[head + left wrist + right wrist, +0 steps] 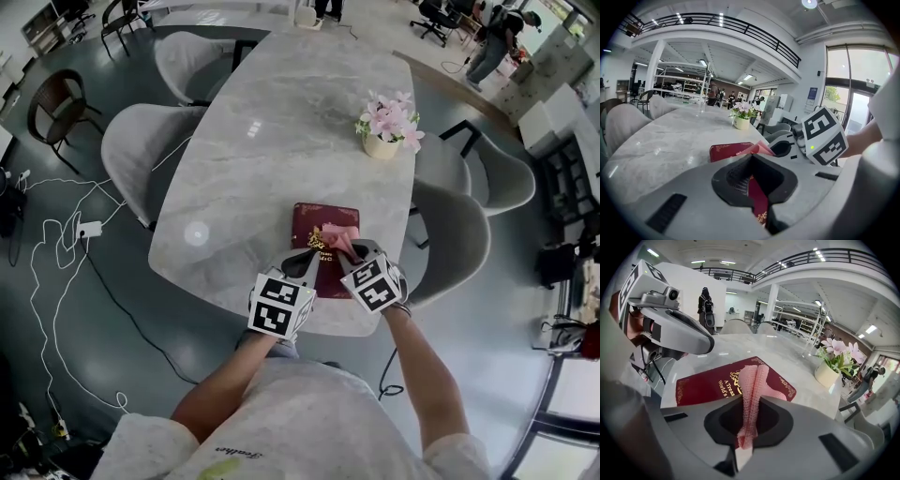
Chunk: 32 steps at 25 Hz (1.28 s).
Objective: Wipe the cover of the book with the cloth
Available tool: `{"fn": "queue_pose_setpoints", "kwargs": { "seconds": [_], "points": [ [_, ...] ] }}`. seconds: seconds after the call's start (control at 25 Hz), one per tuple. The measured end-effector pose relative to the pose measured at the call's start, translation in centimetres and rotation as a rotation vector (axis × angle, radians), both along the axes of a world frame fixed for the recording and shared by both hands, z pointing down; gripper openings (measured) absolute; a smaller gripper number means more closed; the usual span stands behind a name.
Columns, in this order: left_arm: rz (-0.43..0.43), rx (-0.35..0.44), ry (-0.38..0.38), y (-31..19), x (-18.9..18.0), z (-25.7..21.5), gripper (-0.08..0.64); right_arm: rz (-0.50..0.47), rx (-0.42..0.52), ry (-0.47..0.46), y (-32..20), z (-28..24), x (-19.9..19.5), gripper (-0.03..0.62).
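Note:
A dark red book [319,225] with gold lettering lies flat near the front edge of the marble table [272,141]. On its cover rests a pink cloth [336,234], and my right gripper [349,253] is shut on that cloth. In the right gripper view the cloth [752,380] runs up from the closed jaws onto the book [708,383]. My left gripper [302,267] is at the book's near left edge. In the left gripper view a strip of the book [726,151] sits between its closed jaws.
A white pot of pink flowers [387,127] stands further back on the table, to the right. Grey padded chairs [136,150] ring the table. White cables [66,253] lie on the floor at left. The table's front edge [309,328] is just below the grippers.

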State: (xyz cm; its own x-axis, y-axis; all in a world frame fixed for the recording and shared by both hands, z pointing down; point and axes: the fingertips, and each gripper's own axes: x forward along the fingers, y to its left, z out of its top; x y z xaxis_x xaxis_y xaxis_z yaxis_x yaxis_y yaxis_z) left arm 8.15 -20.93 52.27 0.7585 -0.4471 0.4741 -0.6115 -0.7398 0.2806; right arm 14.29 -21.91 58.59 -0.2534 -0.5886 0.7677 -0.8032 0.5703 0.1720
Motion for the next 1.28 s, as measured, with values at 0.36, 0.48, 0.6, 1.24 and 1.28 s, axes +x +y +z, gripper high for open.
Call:
{"fn": "queue_pose_setpoints", "kwargs": {
  "seconds": [0.36, 0.48, 0.6, 1.24, 1.28],
  "points": [
    [-0.018, -0.001, -0.022, 1.4, -0.2, 0.3, 0.006, -0.006, 0.005, -0.027, 1.9, 0.0, -0.3, 0.018],
    [-0.038, -0.006, -0.033, 2.2, -0.5, 0.6, 0.006, -0.022, 0.002, -0.037, 2.9, -0.1, -0.6, 0.018],
    [-0.069, -0.011, -0.038, 2.7, -0.8, 0.9, 0.006, -0.042, -0.001, -0.046, 3.7, 0.0, -0.9, 0.018],
    [-0.172, 0.001, -0.043, 4.6, -2.2, 1.0, 0.006, -0.135, -0.037, -0.096, 8.4, 0.0, -1.8, 0.018],
    [-0.176, 0.001, -0.042, 4.8, -2.3, 1.0, 0.006, -0.139, -0.039, -0.097, 8.7, 0.0, -1.8, 0.018]
  ]
}}
